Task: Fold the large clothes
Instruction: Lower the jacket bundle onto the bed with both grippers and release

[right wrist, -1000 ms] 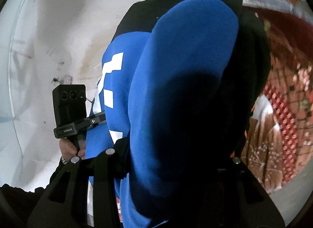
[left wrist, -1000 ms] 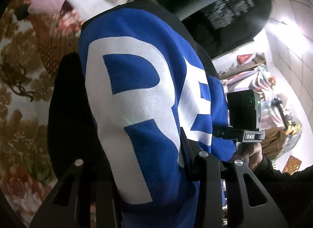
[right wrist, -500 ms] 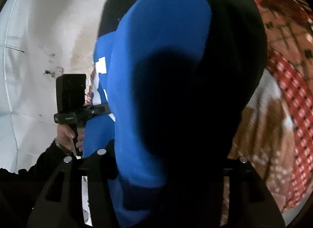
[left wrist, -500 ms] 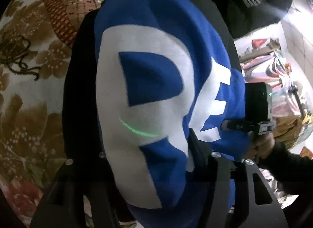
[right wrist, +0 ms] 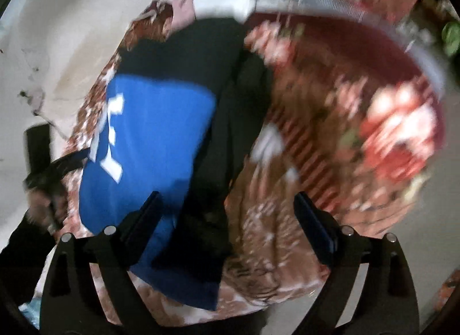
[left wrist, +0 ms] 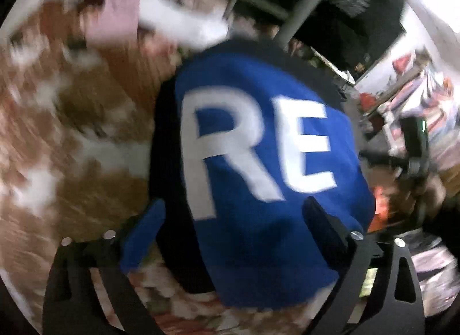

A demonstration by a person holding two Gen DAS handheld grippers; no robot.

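Note:
A blue and black garment [left wrist: 258, 162] with big white letters "RE" lies folded on the floral cloth. It shows in the right wrist view [right wrist: 161, 139] too, blue panel at left, black part at right. My left gripper [left wrist: 233, 225] is open, its fingers spread on either side of the garment's near edge. My right gripper [right wrist: 227, 214] is open over the garment's near black corner. Both views are motion-blurred.
The brown, red and white floral cloth [left wrist: 72, 148] covers the surface and also shows in the right wrist view [right wrist: 330, 133]. Pink and white clothes [left wrist: 161, 18] lie at the far side. A grey rail [right wrist: 359, 18] runs behind. Pale floor [right wrist: 43, 47] lies left.
Both grippers have let go of the garment and opened. The garment, held up close to the cameras before, now lies flat on the cloth, and both grippers have pulled back.

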